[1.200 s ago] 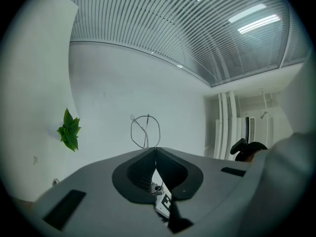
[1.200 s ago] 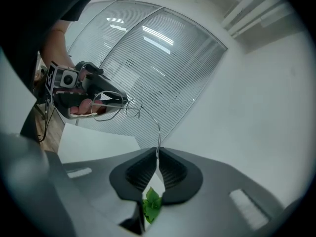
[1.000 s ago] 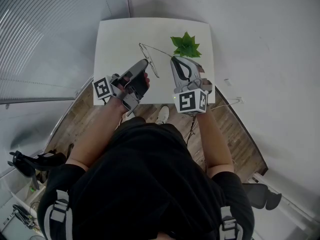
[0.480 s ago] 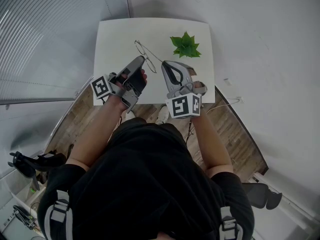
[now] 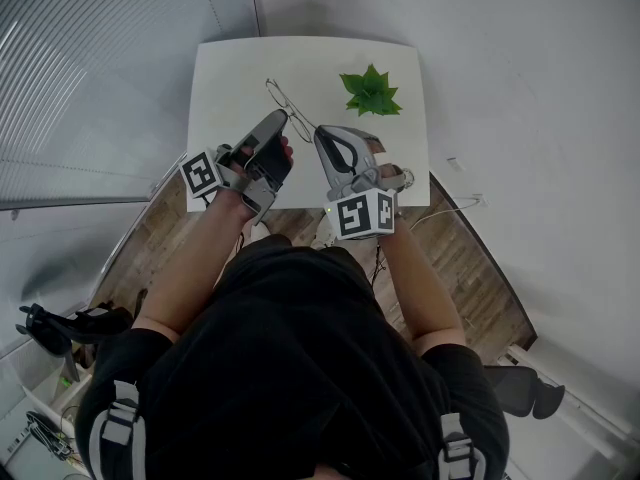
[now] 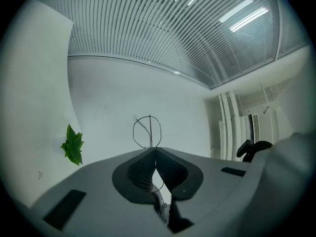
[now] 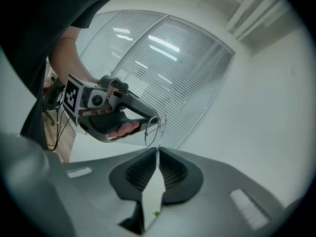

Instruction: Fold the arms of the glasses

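Thin wire-framed glasses (image 5: 285, 103) hang above the white table (image 5: 230, 78), between my two grippers. My left gripper (image 5: 284, 116) is shut on the frame. In the left gripper view one lens ring (image 6: 147, 131) stands just past its closed tips (image 6: 155, 149), with wire running down between the pads. My right gripper (image 5: 318, 131) is close beside it on the right. Its jaws are opening. The tips (image 7: 157, 151) stand almost together around the thin glasses arm. In the right gripper view the lens rings (image 7: 153, 130) sit just beyond them.
A small green plant (image 5: 372, 90) stands on the table's far right part, also seen in the left gripper view (image 6: 73, 144). Window blinds line the left side. A dark office chair (image 6: 252, 148) stands beyond the table, and wooden floor lies below its near edge.
My right gripper has moved left, up to the left gripper, bringing the glasses arm in toward the frame. The glasses and left gripper have shifted slightly up and left.
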`<act>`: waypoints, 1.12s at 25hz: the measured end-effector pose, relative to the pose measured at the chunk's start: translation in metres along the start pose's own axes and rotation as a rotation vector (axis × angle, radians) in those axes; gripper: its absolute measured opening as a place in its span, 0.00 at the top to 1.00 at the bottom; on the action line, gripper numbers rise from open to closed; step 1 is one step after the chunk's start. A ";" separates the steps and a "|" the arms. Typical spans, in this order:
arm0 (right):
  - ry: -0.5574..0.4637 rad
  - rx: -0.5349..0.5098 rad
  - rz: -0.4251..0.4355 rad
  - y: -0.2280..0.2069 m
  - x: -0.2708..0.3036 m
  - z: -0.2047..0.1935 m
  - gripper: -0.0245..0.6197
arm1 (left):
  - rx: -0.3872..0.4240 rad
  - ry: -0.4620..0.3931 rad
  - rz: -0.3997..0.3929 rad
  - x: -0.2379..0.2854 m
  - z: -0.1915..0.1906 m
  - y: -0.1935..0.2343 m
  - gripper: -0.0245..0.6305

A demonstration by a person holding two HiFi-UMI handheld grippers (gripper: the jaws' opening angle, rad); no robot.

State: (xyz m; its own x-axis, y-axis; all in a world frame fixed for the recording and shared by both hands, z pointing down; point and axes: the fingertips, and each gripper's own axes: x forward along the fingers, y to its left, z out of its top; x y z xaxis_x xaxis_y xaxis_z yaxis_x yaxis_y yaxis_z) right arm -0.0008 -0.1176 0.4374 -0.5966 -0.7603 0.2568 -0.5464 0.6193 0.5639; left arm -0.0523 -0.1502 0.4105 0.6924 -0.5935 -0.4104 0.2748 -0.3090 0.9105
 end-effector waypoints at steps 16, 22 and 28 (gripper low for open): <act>-0.002 -0.011 0.042 0.016 0.003 0.001 0.89 | 0.005 -0.004 -0.003 -0.001 0.000 -0.001 0.95; 0.008 0.006 0.053 0.015 0.000 -0.002 0.83 | 0.008 -0.005 0.001 -0.001 0.001 -0.001 0.95; 0.000 0.036 0.055 0.013 -0.007 -0.003 0.80 | 0.012 -0.006 0.010 -0.003 0.001 0.002 0.95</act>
State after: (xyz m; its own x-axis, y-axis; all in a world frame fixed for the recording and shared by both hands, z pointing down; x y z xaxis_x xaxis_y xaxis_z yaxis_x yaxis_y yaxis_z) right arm -0.0018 -0.1052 0.4455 -0.6264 -0.7248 0.2869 -0.5336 0.6670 0.5200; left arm -0.0541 -0.1497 0.4130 0.6910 -0.6008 -0.4020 0.2603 -0.3121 0.9137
